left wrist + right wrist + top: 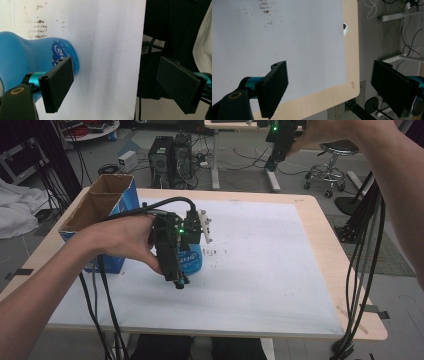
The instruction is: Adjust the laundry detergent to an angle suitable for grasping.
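L tongs [181,283] wide open, nothing gripped, pointing down just beside blue bottle [191,260], which stands on white surface [270,270] near cardboard box [102,205]. R tongs [270,166] open too, empty, held high above far edge.

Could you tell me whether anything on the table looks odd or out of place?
A few small things. The blue bottle seems to lie on its side beside the open left hand-held gripper rather than standing. Dark brownish specks stain the white mat just beyond it. The cardboard box has a ragged, torn rim.
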Tool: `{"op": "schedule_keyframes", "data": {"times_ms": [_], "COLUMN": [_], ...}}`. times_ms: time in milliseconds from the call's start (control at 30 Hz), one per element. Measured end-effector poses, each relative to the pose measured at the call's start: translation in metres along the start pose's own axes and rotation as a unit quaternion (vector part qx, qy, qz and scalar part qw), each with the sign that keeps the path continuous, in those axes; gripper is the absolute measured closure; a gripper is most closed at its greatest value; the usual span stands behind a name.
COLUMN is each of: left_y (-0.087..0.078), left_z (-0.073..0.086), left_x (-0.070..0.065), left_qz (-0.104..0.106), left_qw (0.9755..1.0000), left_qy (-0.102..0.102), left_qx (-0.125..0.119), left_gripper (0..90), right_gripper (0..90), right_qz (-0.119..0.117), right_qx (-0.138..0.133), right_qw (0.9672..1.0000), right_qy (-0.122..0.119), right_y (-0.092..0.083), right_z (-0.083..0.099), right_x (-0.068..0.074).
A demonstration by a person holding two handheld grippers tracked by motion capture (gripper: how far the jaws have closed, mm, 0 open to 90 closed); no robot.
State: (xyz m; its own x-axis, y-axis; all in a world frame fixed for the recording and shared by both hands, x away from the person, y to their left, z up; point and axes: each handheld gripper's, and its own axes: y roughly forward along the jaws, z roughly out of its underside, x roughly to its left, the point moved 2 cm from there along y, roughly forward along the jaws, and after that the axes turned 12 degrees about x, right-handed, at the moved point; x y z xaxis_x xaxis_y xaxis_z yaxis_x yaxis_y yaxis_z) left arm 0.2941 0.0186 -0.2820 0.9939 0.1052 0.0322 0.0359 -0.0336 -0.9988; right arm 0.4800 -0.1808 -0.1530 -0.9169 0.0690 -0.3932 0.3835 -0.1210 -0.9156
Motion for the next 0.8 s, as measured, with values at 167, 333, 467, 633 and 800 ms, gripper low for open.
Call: {"op": "schedule_keyframes", "data": {"times_ms": [167,333,467,633,800], "left_y": [0.001,0.003,0.003,0.002,0.0], "left_z": [0.001,-0.001,-0.002,-0.002,-0.002], "left_x": [0.002,0.004,0.004,0.001,0.0], "left_qz": [-0.001,0.001,0.001,0.001,-0.002], "left_qw": [1.0,1.0,1.0,1.0,1.0], "left_qy": [-0.003,0.0,0.001,-0.002,-0.002], "left_qx": [0.0,0.002,0.003,0.003,0.003], "left_gripper": [14.1,14.1,14.1,14.1,14.1], "right_gripper": [13.8,13.8,13.8,13.8,13.7], "right_qz": [0.006,0.008,0.007,0.01,0.015], "right_qx": [0.002,0.01,0.014,0.018,0.016], "right_qw": [1.0,0.9999,0.9999,0.9998,0.9998], "right_qy": [-0.004,-0.004,-0.001,0.002,0.003], "right_y": [-0.003,-0.001,-0.001,-0.002,-0.006], "right_z": [0.0,0.004,0.006,0.01,0.013], "right_x": [0.003,0.002,0.002,0.004,0.008]}}
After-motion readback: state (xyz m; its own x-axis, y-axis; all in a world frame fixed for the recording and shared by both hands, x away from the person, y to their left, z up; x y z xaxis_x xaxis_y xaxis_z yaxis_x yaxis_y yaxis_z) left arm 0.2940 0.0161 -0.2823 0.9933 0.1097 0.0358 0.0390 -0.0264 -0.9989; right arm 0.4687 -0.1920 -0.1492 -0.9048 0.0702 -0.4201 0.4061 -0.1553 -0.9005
